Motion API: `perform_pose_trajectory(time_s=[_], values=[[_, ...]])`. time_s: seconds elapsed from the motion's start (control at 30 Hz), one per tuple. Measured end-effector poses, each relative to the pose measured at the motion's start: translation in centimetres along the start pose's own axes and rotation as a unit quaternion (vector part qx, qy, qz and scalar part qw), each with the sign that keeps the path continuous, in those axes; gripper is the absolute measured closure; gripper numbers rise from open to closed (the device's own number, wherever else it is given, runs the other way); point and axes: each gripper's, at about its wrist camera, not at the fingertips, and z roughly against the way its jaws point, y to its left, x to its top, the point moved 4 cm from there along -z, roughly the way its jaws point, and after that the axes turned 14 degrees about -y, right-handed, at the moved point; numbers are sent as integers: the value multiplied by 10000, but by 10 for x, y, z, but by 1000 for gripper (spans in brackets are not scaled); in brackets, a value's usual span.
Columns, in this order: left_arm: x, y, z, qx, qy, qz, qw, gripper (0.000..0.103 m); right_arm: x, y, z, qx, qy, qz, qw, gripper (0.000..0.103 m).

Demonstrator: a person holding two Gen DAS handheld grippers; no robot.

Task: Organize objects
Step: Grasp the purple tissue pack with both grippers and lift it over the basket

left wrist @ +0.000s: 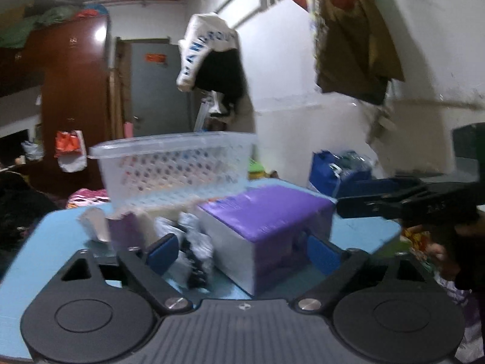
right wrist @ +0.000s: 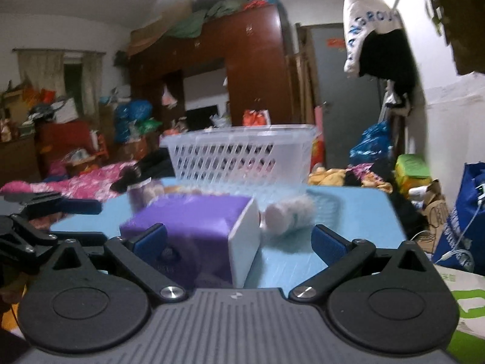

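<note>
Messy bedroom all around: a brown wardrobe, piles of clothes, and a light blue table (left wrist: 54,242) in the middle where the work happens.

On the table, going left to right in the left wrist view, sit a small purple and white pack (left wrist: 121,230), some crinkly silver wrappers (left wrist: 197,242), and a big purple and white box (left wrist: 266,227). Behind them stands a clear plastic basket (left wrist: 175,166) with holes in its sides. I cannot tell if anything is inside it; the colours seen through the holes may be things behind it.

The left gripper (left wrist: 242,251) has its fingers apart, one on each side of the wrappers and the box corner, pressing nothing. The right gripper (right wrist: 239,244) also has its fingers apart around the box's white end, with a white roll (right wrist: 288,215) lying just beside.

What could go wrong: both grippers aim at the same box, so they may bump. A wide box may slip or tip, and it could knock the roll off the table.
</note>
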Motion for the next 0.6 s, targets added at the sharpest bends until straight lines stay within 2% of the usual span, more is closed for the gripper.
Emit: perform_pose_trajectory(time_s=[0.07,0.1,0.17,0.27,0.47,0.53,0.6], values=[[-7,-4,-3,-94,29,33,9999,25,-8,-2,0,166,69,-19,9998,1],[-9,-4,-4,-67,25,17,10000,28,-12,-4,-1,248,118,-70,9996,2],[-13,-2,-8,-43,14,11,10000,35,-18,-4,-3,320,172,-123,9993,17],[-15,3,-10,-70,-51,45,10000,39,-22,-5,-5,462,251,-161,9985,30],[-22,0,-19,-307,-9,-57,9995,49,-23,-1,-2,872,246,-93,9958,38],[-26,-4,-21,-271,10,-194,9994,50,-24,-3,-3,1032,263,-205,9941,43],[-27,-7,-21,-227,7,-299,9993,50,-24,-1,-3,1072,218,-180,9938,43]])
